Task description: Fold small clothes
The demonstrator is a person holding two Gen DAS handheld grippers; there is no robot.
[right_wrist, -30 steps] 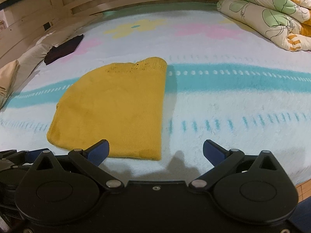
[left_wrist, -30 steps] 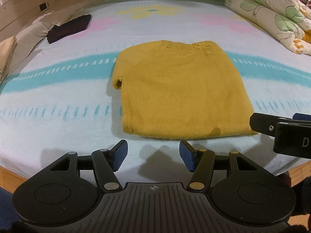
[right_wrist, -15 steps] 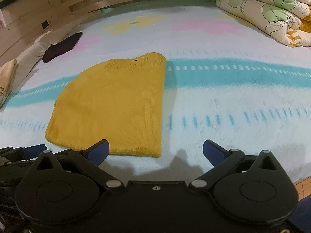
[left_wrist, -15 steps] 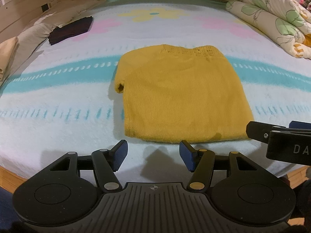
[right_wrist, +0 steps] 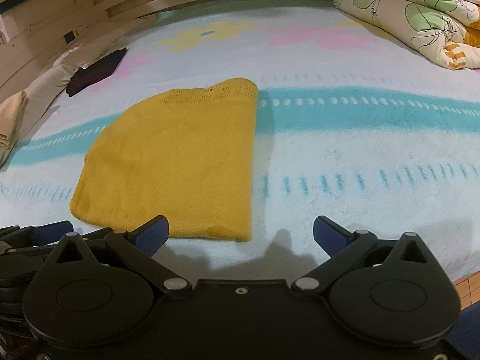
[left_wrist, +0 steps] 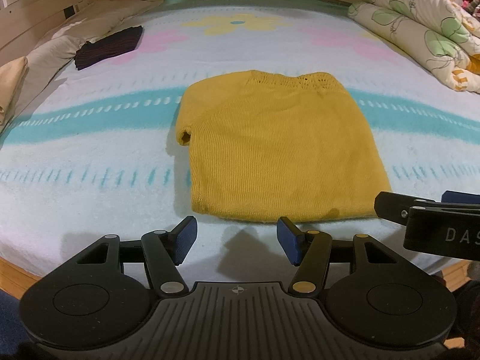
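From the left wrist camera, the left gripper (left_wrist: 237, 241) has its fingers spread with nothing between them, poised just short of the near hem of the yellow knit sweater (left_wrist: 279, 150). The sweater lies folded flat on the bed (left_wrist: 90, 198), one short sleeve cuff poking out on its left edge (the hem sits just beyond the blue pads, not touching them). The right gripper (left_wrist: 432, 222) enters at the right edge of this view, near the sweater's near right corner. A dark folded garment (left_wrist: 109, 47) rests well apart, far left, and a floral quilt (left_wrist: 426, 33) is bunched at far right.

From the right wrist camera, the right gripper (right_wrist: 240, 235) also has its fingers spread wide and empty. The sweater (right_wrist: 180, 162) lies ahead and to the left; its near right corner sits just beyond the left finger, between the two pads.
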